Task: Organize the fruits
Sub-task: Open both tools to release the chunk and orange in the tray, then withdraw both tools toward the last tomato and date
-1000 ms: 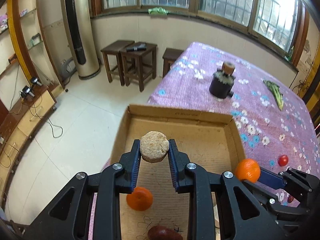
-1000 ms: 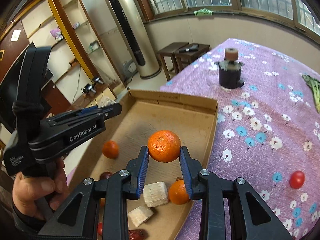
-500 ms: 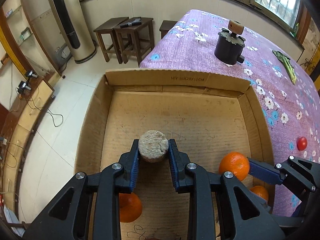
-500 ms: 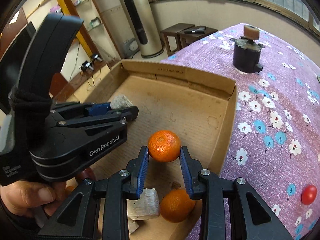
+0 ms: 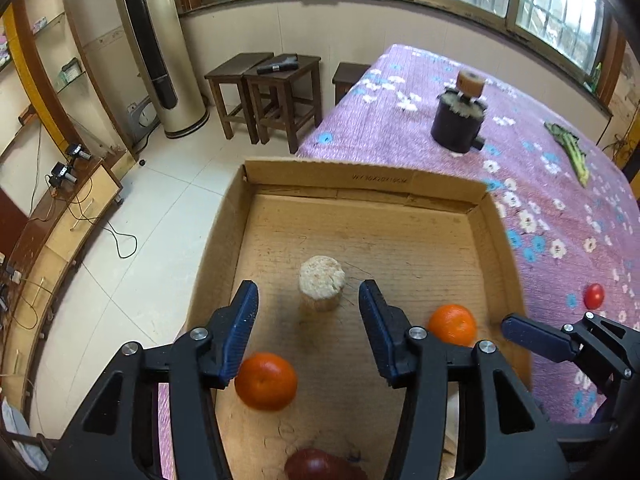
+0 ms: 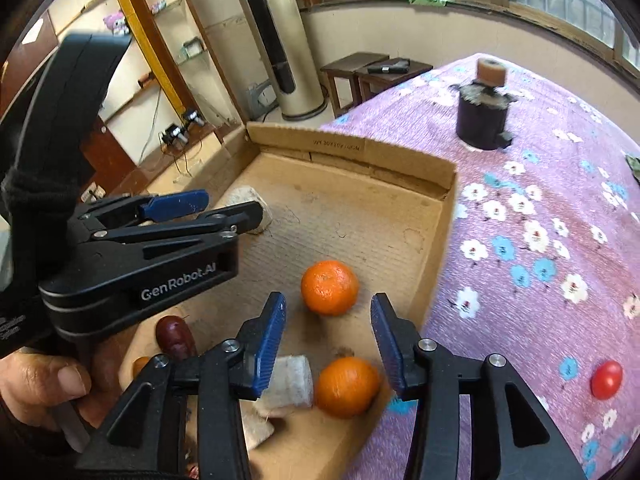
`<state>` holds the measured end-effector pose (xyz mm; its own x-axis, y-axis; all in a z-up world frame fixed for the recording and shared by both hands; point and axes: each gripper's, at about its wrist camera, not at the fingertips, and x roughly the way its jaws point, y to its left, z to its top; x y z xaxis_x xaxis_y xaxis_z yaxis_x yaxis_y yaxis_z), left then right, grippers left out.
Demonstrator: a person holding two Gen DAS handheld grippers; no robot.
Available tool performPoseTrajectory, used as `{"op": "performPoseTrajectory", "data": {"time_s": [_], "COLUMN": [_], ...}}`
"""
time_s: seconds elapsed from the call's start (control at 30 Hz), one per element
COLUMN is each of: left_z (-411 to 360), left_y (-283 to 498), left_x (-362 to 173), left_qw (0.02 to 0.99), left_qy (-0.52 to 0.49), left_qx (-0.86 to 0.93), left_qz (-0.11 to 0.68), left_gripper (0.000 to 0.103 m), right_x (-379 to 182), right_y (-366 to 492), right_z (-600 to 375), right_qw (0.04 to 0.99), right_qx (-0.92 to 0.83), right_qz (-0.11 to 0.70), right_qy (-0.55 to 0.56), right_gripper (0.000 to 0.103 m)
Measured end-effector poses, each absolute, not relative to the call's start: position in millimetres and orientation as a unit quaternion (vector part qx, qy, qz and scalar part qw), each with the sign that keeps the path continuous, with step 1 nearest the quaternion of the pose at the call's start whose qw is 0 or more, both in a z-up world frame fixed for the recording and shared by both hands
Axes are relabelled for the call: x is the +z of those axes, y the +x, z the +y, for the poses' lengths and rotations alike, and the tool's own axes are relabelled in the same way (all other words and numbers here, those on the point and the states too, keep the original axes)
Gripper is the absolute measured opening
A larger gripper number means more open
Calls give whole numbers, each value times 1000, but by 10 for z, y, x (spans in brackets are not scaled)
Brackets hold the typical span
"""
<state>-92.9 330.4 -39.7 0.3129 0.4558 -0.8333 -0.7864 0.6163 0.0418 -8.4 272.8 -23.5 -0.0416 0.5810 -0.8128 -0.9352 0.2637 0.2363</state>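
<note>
Purple floral cloth (image 5: 560, 184) carries my cardboard box (image 5: 360, 178). Both my claws, left gripper (image 5: 308, 322) and right gripper (image 6: 328, 340), gape empty above its floor, where a tan cylinder (image 5: 322, 286) and oranges (image 6: 329, 287) rest; a tomato (image 6: 607, 380) lies outside the box.

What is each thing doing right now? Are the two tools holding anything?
Left tool: open, holding nothing.
Right tool: open, holding nothing.
Beige block: standing upright on the box floor, let go.
Orange: resting in the box, let go.
Cardboard box: open on top.
Red tomato: lying on the cloth, outside the box.
</note>
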Motion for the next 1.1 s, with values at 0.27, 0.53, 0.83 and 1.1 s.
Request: {"op": "performPoseTrajectory", "data": {"time_s": [0.27,0.53,0.83,1.1], "left_z": [2891,2568,2200,1905], "left_y": [-978,-902,-817,-647], "left_x": [-99,50,147,222], "left_qw": [813,827,841,855], "left_qy": [-166,-139,-120,-112], "left_qx": [394,385,365,340], "left_qz": [396,386,380,374], "left_gripper": [56,56,56,66], "right_x": [116,261,288,148], "right_y": [-8,56,144,306], "right_z": [2146,1745,1266,785], "right_qw": [688,707,727,750], "right_qx": [571,558,534,495], "right_qz": [419,412,414,422], "right_qy": [-157,-136,-124,-122], "right_gripper": [51,51,51,52]}}
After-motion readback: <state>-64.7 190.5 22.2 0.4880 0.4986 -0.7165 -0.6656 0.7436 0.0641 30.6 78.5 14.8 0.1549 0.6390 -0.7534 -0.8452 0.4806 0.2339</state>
